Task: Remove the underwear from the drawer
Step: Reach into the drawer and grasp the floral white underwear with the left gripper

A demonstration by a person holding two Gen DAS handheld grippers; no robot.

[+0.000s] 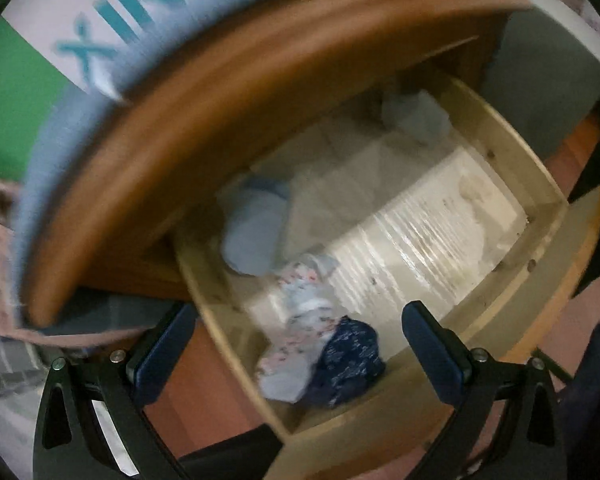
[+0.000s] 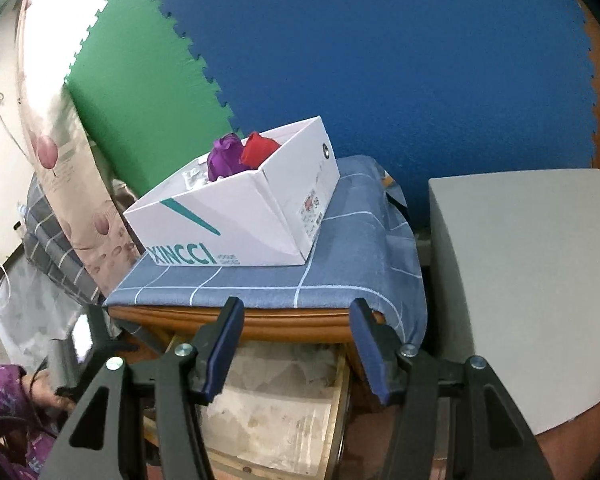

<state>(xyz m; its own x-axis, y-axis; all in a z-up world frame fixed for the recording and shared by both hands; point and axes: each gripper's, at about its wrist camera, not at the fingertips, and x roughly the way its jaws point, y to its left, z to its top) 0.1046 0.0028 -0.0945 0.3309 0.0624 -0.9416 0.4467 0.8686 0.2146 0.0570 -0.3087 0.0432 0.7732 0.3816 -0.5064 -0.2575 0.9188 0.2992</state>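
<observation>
Left tongs [image 1: 300,344] spread above underwear [image 1: 320,344] in drawer [image 1: 520,264].

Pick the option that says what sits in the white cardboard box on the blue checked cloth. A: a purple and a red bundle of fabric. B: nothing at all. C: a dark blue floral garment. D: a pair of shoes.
A: the right wrist view shows a purple bundle and a red bundle poking above the rim of the white cardboard box on the blue checked cloth.
</observation>
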